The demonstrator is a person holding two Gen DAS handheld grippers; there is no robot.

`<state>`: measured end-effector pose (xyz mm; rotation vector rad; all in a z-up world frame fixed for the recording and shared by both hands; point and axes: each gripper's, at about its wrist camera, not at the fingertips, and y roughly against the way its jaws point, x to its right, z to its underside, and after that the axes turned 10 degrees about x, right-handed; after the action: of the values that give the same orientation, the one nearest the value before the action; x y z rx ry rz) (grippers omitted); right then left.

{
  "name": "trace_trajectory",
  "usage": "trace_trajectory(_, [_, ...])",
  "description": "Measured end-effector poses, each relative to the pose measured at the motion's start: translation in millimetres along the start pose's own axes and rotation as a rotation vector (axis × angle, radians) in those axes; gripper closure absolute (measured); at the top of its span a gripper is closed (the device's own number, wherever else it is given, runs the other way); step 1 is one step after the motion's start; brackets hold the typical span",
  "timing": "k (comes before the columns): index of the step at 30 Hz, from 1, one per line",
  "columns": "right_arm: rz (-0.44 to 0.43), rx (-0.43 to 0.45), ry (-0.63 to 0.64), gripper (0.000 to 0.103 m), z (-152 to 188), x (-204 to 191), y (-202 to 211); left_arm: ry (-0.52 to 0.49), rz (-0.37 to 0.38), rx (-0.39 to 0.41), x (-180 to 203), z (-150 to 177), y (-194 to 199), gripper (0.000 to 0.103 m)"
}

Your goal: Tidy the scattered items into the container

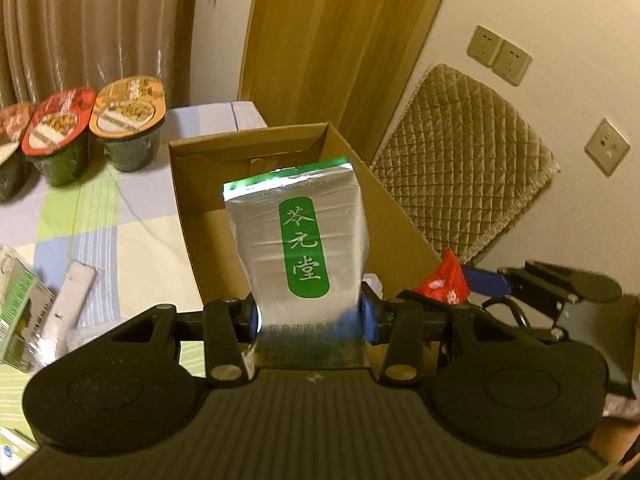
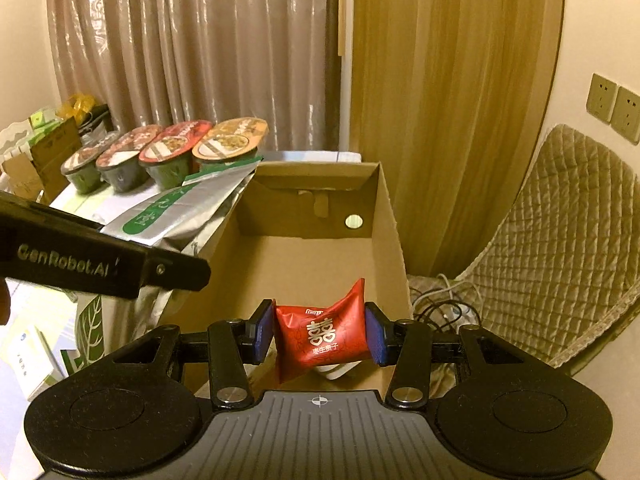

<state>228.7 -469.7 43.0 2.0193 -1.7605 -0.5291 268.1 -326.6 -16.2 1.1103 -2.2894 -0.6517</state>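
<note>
The left hand-held gripper (image 1: 308, 316) was closed on a silver foil pouch (image 1: 298, 248) with a green label, its blue pads (image 1: 369, 316) pressing the pouch's lower sides; the pouch stood upright in the grip, in front of and above the open cardboard box (image 1: 400, 216), whether over the box's opening or just short of it could not be told; the right hand-held gripper (image 2: 320, 336) was clamped on a red candy packet (image 2: 322, 334) printed with a double-happiness character, held above the near part of the same box (image 2: 384, 216), whose brown floor looked bare apart from a white thing just under the packet; in the right wrist view the pouch (image 2: 180, 208) lay tilted across the box's left wall, with the black body of the left hand-held gripper in front of it; the box sat on a bed covered with a pastel checked sheet (image 1: 132, 240); along the bed's far edge, beside the curtain (image 2: 192, 48), stood a row of instant food bowls (image 2: 228, 148) with printed lids; near the bed's left edge lay a green-and-white carton (image 1: 18, 308) and a white wrapped item (image 1: 72, 300), both still outside the box; a quilted cushion (image 1: 464, 160) leaned against the wall to the right of the box, below the wall sockets (image 1: 500, 54).
</note>
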Motion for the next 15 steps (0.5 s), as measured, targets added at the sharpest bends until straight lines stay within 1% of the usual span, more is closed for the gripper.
trace_trajectory(4, [0.003, -0.014, 0.004, 0.054, 4, 1, -9, 0.05, 0.003, 0.006, -10, -3, -11, 0.063])
trace_trajectory(8, [0.006, -0.024, 0.006, 0.054, 9, 2, -14, 0.063, 0.0, 0.034, -17, -6, -13, 0.052])
trace_trajectory(15, [-0.001, -0.038, 0.013, 0.054, 14, -3, -19, 0.047, -0.022, 0.052, -29, -6, 4, 0.052])
